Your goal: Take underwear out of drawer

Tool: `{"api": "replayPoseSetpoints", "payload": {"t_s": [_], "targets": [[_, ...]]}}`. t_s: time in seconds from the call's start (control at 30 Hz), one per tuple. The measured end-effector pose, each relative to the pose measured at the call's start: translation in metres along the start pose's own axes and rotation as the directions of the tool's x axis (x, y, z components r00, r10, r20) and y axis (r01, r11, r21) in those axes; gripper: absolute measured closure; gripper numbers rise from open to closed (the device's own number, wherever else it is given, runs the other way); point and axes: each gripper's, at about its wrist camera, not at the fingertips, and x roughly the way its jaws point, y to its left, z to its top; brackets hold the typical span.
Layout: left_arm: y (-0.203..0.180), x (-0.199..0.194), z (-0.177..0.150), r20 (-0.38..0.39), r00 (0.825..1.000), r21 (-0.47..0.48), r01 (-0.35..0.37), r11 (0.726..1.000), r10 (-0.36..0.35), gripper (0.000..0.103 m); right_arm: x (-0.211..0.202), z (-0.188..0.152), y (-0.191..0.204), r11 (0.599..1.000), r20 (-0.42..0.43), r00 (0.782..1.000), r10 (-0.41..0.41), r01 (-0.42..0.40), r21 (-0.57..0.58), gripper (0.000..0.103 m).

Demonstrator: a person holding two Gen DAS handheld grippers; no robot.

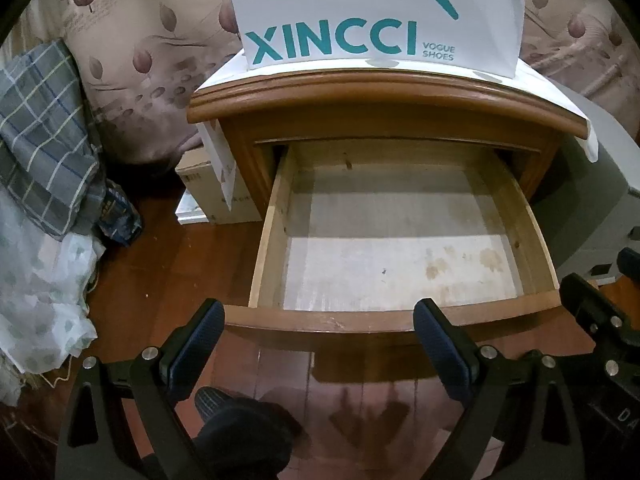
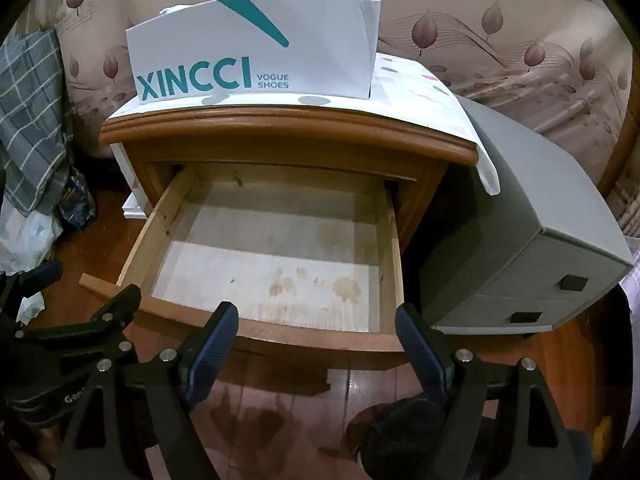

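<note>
The wooden nightstand's drawer (image 1: 400,320) stands pulled out, and its stained pale bottom (image 1: 392,268) is bare; no underwear shows in it. It also shows in the right wrist view (image 2: 320,336). My left gripper (image 1: 320,340) is open and empty, just in front of and above the drawer's front edge. My right gripper (image 2: 316,344) is open and empty at the same edge, to the right of the left one. The right gripper shows at the left wrist view's right edge (image 1: 592,312). The left gripper shows at the right wrist view's left edge (image 2: 100,320).
A white XINCCI shoe box (image 1: 376,16) sits on the nightstand top. A grey two-drawer cabinet (image 2: 540,240) stands to the right. Plaid cloth (image 1: 40,132), white fabric (image 1: 36,304) and cardboard boxes (image 1: 216,200) lie left. Dark wood floor (image 1: 340,408) lies below.
</note>
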Motion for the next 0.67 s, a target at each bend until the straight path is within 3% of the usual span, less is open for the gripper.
{"api": "replayPoseSetpoints", "payload": {"t_s": [0.37,0.67], "targets": [[-0.0026,0.0049,0.0002,-0.017,1.0,0.0,0.026,1.0,-0.026,0.009,0.0045,-0.0008,0.0019,1.0,-0.011,1.0,0.006,-0.006,-0.008,0.02],[-0.005,-0.001,-0.0002,0.011,1.0,0.01,0.018,1.0,-0.018,0.009,0.0044,-0.0005,0.004,1.0,-0.011,1.0,0.007,-0.007,-0.013,0.02]]}}
